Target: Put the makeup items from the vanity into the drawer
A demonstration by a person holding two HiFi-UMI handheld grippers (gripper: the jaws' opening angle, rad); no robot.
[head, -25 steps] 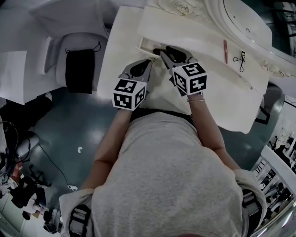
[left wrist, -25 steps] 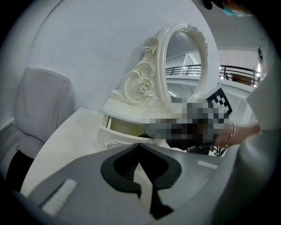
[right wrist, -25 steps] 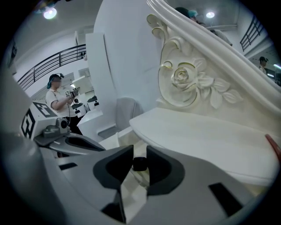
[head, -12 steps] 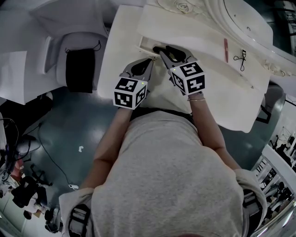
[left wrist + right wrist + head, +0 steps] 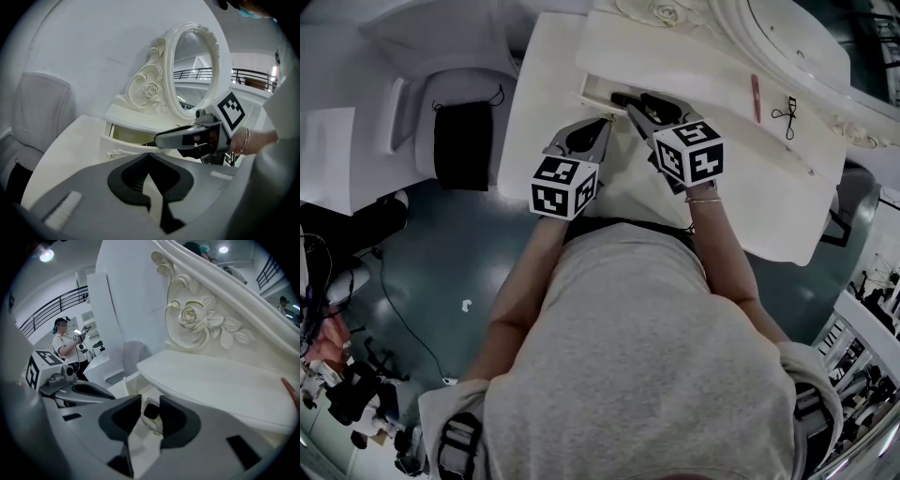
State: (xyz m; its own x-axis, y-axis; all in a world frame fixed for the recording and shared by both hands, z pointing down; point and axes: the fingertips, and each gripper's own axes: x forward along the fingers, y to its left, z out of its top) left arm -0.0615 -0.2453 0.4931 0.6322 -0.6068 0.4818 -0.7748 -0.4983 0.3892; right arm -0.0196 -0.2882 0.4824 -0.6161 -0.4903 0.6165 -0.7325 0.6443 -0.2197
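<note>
A white vanity with a carved oval mirror fills the scene as a person works at it with a hand-held gripper in each hand. Its small drawer stands pulled open under the overhanging top.

The right gripper reaches into the drawer's mouth. Its jaws are closed closely around a small black-capped item with what looks like a clear body, though how firmly the pads bear on it is hard to judge. The item sits at the jaw tips, inside the drawer opening. The left gripper hovers just in front of the drawer face, its jaws clenched together on nothing.

The step in hand appears to be the set-down. It would go best if the item is lowered until it rests on the drawer floor before the jaws part, so it does not drop or roll. The opening should be gentle and no wider than needed. The gripper should then back straight out along its own line, clear of the vanity top's edge above. The left gripper is best kept clear of the drawer front.

Well to the right on the top, a red pencil and an eyelash curler lie near each other, not yet put away.
</note>
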